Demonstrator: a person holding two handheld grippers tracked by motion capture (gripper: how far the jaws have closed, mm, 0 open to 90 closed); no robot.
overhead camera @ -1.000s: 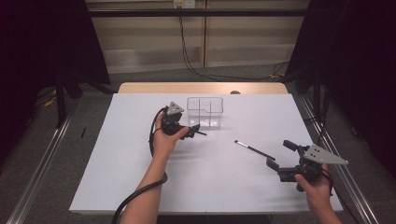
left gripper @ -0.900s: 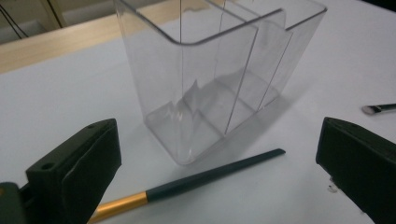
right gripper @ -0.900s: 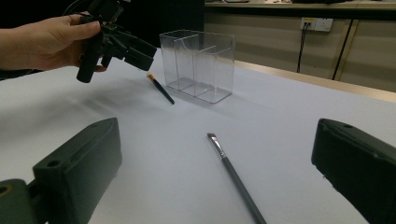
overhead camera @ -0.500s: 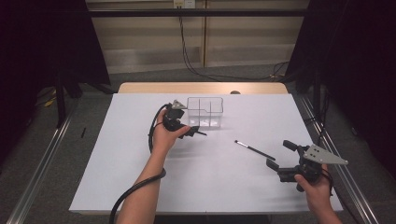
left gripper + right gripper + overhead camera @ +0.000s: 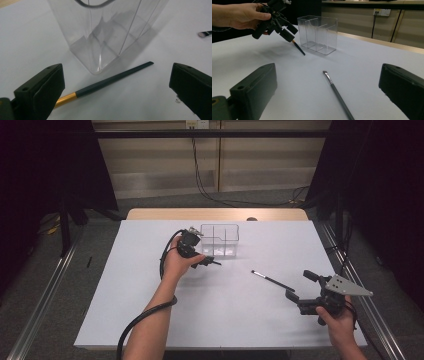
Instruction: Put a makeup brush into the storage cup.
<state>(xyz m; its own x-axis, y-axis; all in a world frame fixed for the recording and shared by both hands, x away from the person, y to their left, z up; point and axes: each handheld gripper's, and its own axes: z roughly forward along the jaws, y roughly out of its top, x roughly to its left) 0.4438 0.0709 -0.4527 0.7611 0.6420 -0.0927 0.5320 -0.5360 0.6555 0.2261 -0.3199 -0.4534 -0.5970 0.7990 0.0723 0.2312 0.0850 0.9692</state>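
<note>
Left claw [image 5: 206, 261] jaws apart over dark gold-banded brush [image 5: 110, 81] lying just near clear organizer [image 5: 219, 240]; right claw [image 5: 299, 285] apart at worktop [image 5: 125, 310] right edge, second brush [image 5: 272, 280] between.

A dark, gold-ferruled brush [image 5: 110, 81] lies just beside a clear, upright divided organizer [image 5: 220, 240]; a second brush [image 5: 272, 281] lies well apart

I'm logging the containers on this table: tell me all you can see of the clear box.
The clear box is a see-through, plastic-looking, open-topped rectangular holder, split by inner walls into compartments, all of which look empty. It stands upright on the white table near the far edge. A dark brush handle with a gold ferrule lies beside its base corner; whether they touch is unclear. The left gripper hovers close, jaws open.
</note>
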